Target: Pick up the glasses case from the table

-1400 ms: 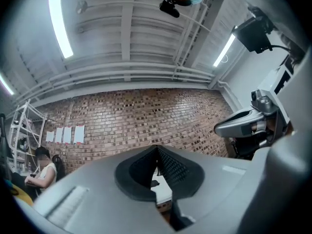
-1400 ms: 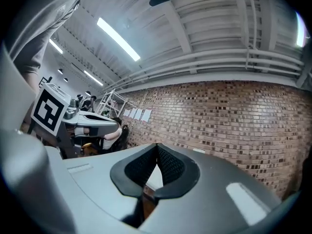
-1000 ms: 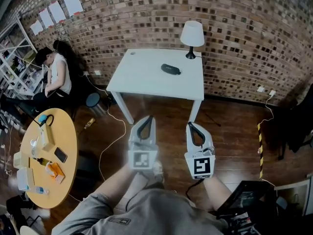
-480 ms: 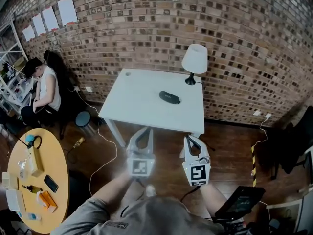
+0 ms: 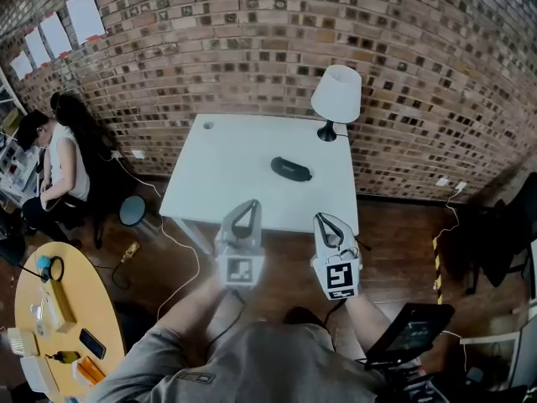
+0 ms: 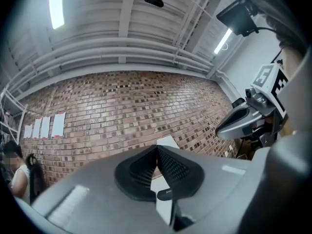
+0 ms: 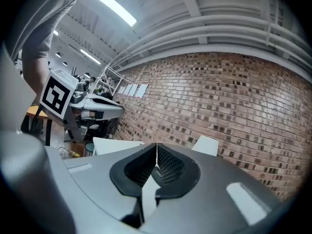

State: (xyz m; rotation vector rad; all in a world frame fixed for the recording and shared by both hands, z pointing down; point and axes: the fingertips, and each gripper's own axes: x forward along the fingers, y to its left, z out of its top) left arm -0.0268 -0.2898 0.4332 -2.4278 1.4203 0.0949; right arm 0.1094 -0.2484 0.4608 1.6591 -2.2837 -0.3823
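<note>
A dark oval glasses case (image 5: 291,169) lies on the white table (image 5: 226,175), right of its middle, in the head view. My left gripper (image 5: 246,205) and right gripper (image 5: 325,218) hang side by side at the table's near edge, short of the case, both with jaws together and nothing between them. In the left gripper view the case (image 6: 165,194) shows as a small dark shape behind the shut tips of the left gripper (image 6: 157,148). The right gripper view shows the right gripper (image 7: 156,146) with its tips meeting against the brick wall.
A white lamp (image 5: 337,96) stands at the table's far right corner by the brick wall (image 5: 277,32). A person (image 5: 52,162) sits at the left. A round wooden table (image 5: 50,326) with small items is at lower left. A black chair (image 5: 409,332) sits lower right.
Both grippers have travelled forward together from over the floor up to the table's near edge. The table and case now appear closer. Jaws stay shut.
</note>
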